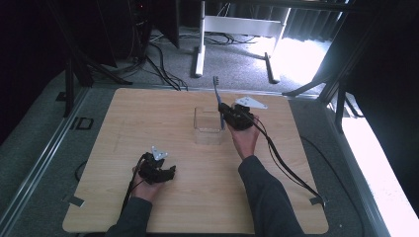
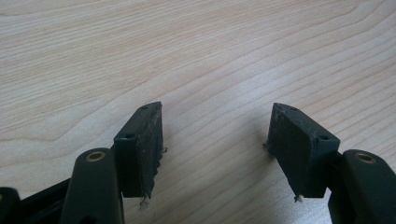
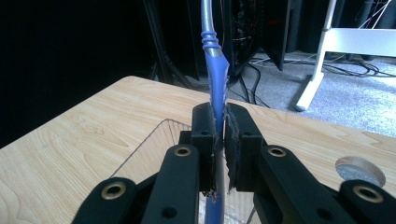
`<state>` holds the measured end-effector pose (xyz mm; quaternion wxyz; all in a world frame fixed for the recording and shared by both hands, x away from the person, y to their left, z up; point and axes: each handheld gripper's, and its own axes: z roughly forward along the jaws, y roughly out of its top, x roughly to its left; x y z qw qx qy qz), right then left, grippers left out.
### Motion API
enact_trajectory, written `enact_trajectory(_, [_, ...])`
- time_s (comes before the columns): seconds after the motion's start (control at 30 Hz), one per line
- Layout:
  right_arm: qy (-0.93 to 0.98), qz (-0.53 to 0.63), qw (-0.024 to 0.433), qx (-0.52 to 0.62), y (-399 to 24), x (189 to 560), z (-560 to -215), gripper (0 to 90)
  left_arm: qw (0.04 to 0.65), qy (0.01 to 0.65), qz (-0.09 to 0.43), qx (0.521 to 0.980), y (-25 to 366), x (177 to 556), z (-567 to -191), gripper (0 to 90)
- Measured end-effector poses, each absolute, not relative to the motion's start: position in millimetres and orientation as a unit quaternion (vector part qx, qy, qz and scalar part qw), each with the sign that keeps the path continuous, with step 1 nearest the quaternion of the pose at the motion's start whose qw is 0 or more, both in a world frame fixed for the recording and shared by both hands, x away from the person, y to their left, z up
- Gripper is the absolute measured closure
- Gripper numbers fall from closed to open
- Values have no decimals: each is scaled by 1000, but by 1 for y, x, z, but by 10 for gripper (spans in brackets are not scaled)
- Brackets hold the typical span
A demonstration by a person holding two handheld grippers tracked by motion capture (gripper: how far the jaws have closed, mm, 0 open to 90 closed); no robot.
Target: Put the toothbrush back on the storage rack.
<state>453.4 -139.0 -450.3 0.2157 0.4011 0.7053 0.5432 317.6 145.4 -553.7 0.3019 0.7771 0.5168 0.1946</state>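
A blue toothbrush (image 1: 217, 96) stands upright with its bristle head up, clamped in my right gripper (image 1: 225, 116) just above the right rim of a clear plastic box (image 1: 207, 126) at the table's middle. In the right gripper view both pads (image 3: 205, 130) press on the blue handle (image 3: 216, 79), which rises out of the top of that view. My left gripper (image 1: 170, 173) rests low over the wood near the front left. Its jaws stand open in the left gripper view, with nothing between the fingers (image 2: 140, 144) but bare wood.
The wooden table (image 1: 148, 113) has a round hole (image 3: 359, 170) near its edge. Behind it are a white desk frame (image 1: 237, 29), floor cables and dark stands. Cables trail from both grippers across the table's front.
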Motion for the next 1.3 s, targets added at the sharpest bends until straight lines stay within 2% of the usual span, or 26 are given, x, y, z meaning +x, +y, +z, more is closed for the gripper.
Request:
enact_trajectory(0.33, [728,521,225,384,-135,455,-459,810,301,516,194,778,146,318,-554,361])
enact_trajectory(0.43, [740,512,228,372,-134,453,-461,659,301,516,194,778,146,317,-554,361])
enact_trajectory(0.6, [749,504,236,360,-133,445,-459,572,301,516,194,778,146,317,-554,360])
enact_trajectory(0.77, [757,491,242,357,-135,439,-454,522,301,514,194,779,146,317,-554,360])
enact_trajectory(1.1, [761,469,205,399,-152,433,-451,480,305,512,196,779,146,317,-555,344])
enact_trajectory(1.3, [769,431,230,412,-155,432,-452,460,306,510,196,780,147,318,-555,336])
